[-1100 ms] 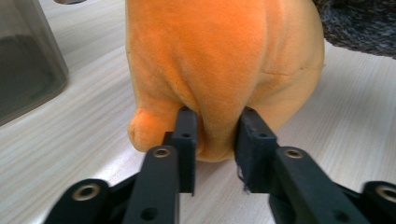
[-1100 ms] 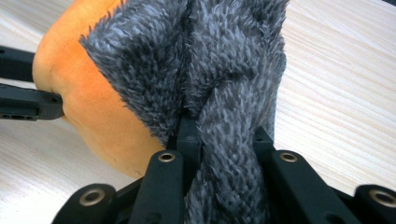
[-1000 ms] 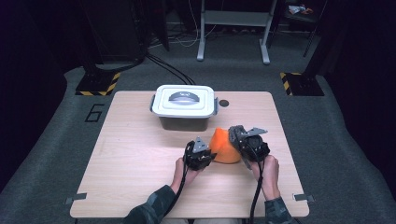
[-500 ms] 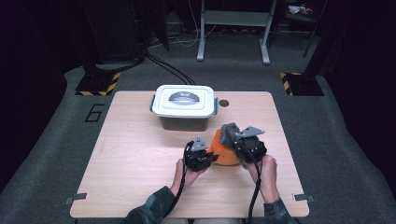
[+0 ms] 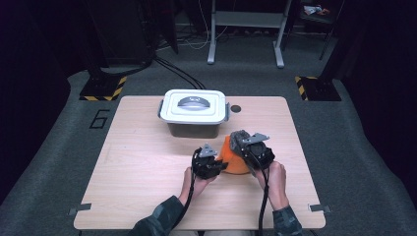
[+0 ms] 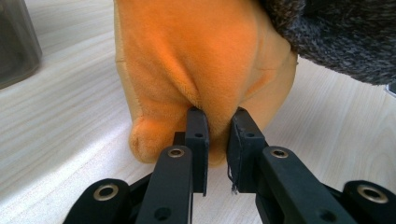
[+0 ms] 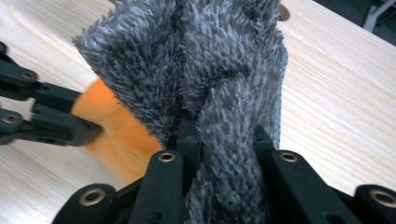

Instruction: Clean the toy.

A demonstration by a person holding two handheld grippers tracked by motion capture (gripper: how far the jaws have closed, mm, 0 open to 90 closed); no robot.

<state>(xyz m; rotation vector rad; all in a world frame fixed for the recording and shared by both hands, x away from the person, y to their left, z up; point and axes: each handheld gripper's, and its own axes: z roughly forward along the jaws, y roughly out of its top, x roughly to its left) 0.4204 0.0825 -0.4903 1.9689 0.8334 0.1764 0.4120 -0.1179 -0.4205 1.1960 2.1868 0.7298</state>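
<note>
Orange plush cloth (image 6: 187, 60) and grey fuzzy cloth (image 7: 210, 70) bunched together near front right of worktop (image 5: 137, 167), just in front of lidded storage box (image 5: 194, 112). Left tool (image 6: 217, 135) clamped on fold of orange plush. Right tool (image 7: 224, 144) clamped on grey fuzzy cloth. Risk: pinches are shallow and pile slippery, so pulling apart may slip fold out; lifting unevenly may drag cloth against box.

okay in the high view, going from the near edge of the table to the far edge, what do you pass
The person's hands, then the two grippers, left gripper and right gripper, clamped on the orange and grey plush piece, then the lidded white box, then the small dark hole in the tabletop.
</note>
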